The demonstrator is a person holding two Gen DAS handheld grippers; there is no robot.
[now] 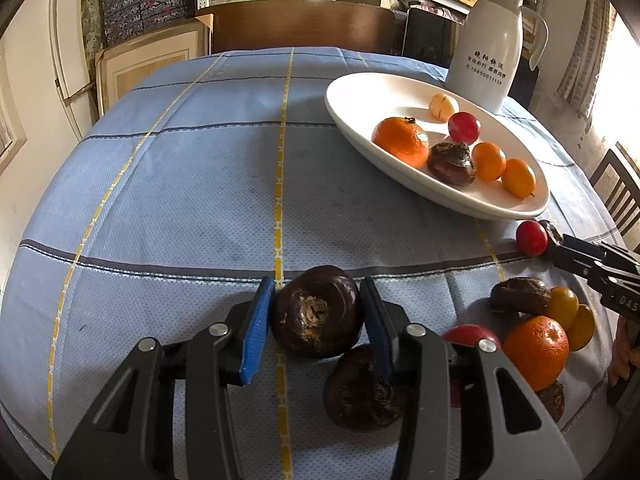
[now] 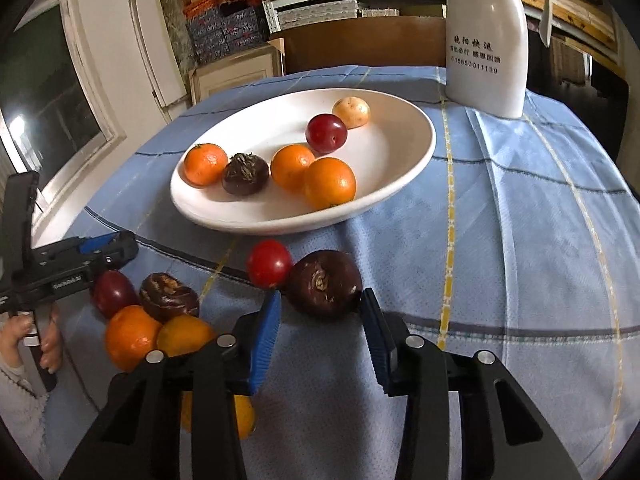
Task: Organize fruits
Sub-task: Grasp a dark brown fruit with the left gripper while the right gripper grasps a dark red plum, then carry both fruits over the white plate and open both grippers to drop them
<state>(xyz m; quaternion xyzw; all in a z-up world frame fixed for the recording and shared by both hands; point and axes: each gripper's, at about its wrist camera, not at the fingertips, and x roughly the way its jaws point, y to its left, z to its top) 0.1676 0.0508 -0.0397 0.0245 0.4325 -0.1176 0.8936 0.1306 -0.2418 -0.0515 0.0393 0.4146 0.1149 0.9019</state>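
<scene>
Left wrist view: the left gripper (image 1: 318, 314) is being held with its blue pads (image 1: 256, 332) set narrowly either side of a dark water chestnut (image 1: 318, 312); the left pad is looking in contact, the right one touching or just beside, so whether it is truly gripped cannot be told. A second dark chestnut (image 1: 362, 390) is lying nearer, partly under the right finger. To the near right a loose pile is sitting on the blue checked tablecloth (image 1: 180, 200): a mandarin (image 1: 536, 350), a dark chestnut, yellow-orange kumquats, a red fruit. Far right, the white plate (image 1: 360, 92) is already holding a mandarin, chestnut, two kumquats, a red fruit and a pale one; a white jug (image 1: 486, 48) is standing behind it. The right gripper's tip is being seen just beside a red cherry tomato (image 1: 531, 238). Right wrist view: the right gripper (image 2: 320, 328) is being held wide, nothing between the pads, with another water chestnut (image 2: 325, 283) just ahead of them and the cherry tomato (image 2: 269, 263) touching its left side. The plate (image 2: 400, 184) is lying farther off; the left gripper (image 2: 100, 252) is showing at the left. Handling judgement: the chestnut is looking hard, light, smooth-skinned and rounded, so it is likely to roll or squirt out; it is best taken across its widest middle, with moderate squeeze, the soft tomato being avoided.
</scene>
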